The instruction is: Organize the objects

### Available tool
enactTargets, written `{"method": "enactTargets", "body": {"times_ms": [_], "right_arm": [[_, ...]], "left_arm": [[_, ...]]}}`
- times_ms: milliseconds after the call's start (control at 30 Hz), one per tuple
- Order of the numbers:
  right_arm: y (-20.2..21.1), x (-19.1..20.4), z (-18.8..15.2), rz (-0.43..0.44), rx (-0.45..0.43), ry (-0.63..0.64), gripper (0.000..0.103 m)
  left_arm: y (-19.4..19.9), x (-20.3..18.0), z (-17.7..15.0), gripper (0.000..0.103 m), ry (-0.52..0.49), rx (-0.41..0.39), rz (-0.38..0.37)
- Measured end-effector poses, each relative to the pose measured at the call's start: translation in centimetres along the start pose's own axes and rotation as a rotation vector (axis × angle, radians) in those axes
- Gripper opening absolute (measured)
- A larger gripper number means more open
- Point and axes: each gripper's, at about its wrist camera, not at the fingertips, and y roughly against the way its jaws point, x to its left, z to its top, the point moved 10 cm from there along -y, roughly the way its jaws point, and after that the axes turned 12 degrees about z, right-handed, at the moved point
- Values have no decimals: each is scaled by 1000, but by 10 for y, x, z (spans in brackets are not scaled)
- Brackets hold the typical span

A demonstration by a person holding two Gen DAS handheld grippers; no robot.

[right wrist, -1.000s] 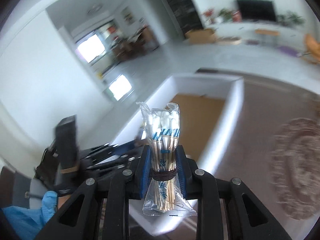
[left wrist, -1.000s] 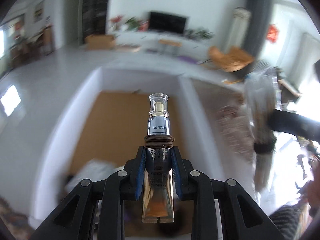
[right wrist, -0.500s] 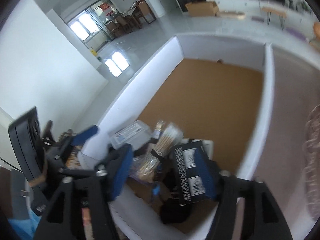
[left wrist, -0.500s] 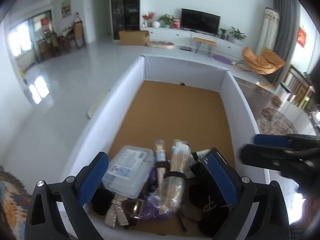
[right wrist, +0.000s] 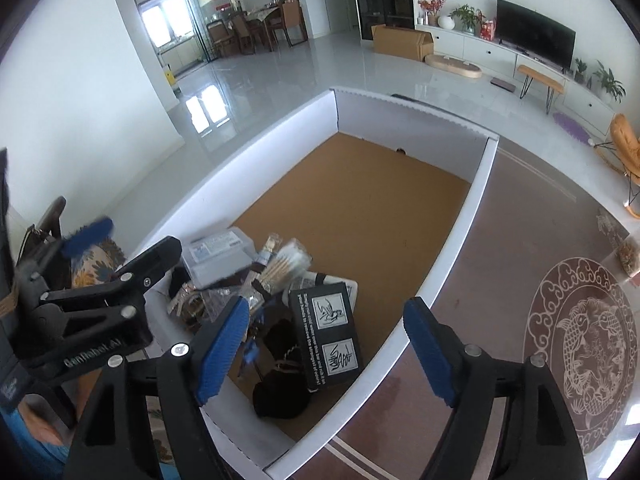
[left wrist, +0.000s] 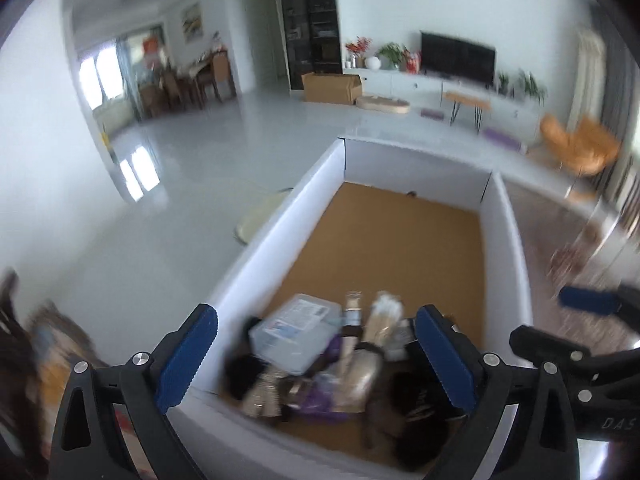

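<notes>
Both tools hang over the white box (right wrist: pixel 456 256): left tool (left wrist: pixel 316 354) spread wide and empty, right tool (right wrist: pixel 324 344) opening, empty. Cotton swabs (right wrist: pixel 286 266) lie among the clutter at its near end.

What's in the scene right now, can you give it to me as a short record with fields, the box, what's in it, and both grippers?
container: white box with a brown cardboard floor
contents: clear plastic case, bundle of cotton swabs, tube, black carton, dark pouch
placement: all piled at the near end; far end of the floor bare
left gripper: open, nothing between its fingers
right gripper: jaws opening, nothing between them, above the near end of the box
surroundings: living room, television on the far wall
</notes>
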Motion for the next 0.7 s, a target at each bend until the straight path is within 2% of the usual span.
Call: {"method": "enactTargets", "body": {"times_ms": [67,200,400,633,700], "right_arm": [[-2,2,-4,-4,8,5,80],[-6,7,-3,-7,9,5,80],[-8,6,-2,-12,5,11,80],[-8,9,-1,-19,2,21,80],[-8,9,-1,-18,0,20,80]], "left_arm": [[1,-2,-2,100,-11,6,2],[0,1,-5,100,30,36,-32],[-2,9,-6,100,35,40,-9],[-11,9,-13,100,63,95,-52],[-10,11,-14,100,80,84,-53]]}}
